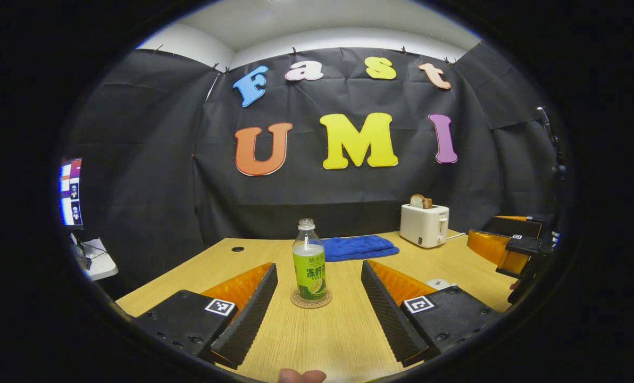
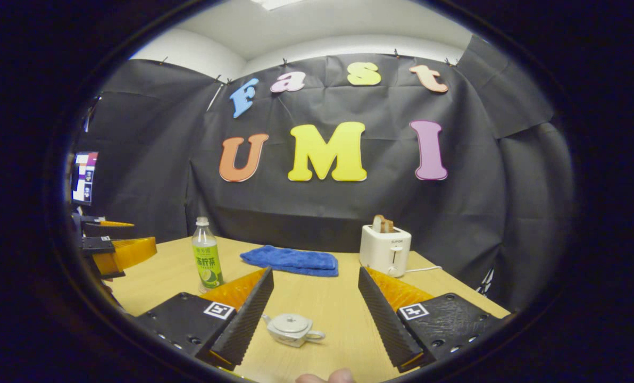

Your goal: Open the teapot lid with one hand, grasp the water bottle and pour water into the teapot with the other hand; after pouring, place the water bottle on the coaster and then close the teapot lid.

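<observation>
Both sets of jaws stand wide open, holding nothing. The left gripper [image 1: 317,298] faces the bottle [image 1: 309,260], upright on its coaster [image 1: 310,302] at twelve o'clock; the right gripper [image 2: 314,314] frames the teapot [image 2: 291,329], lid on. A hasty grab could topple the tall bottle or skid the teapot across the bench [image 2: 317,298].

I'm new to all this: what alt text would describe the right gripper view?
A small teapot, lid on, sits on a wooden table between the open right gripper. Behind stand a water bottle, blue towel and toaster.
</observation>
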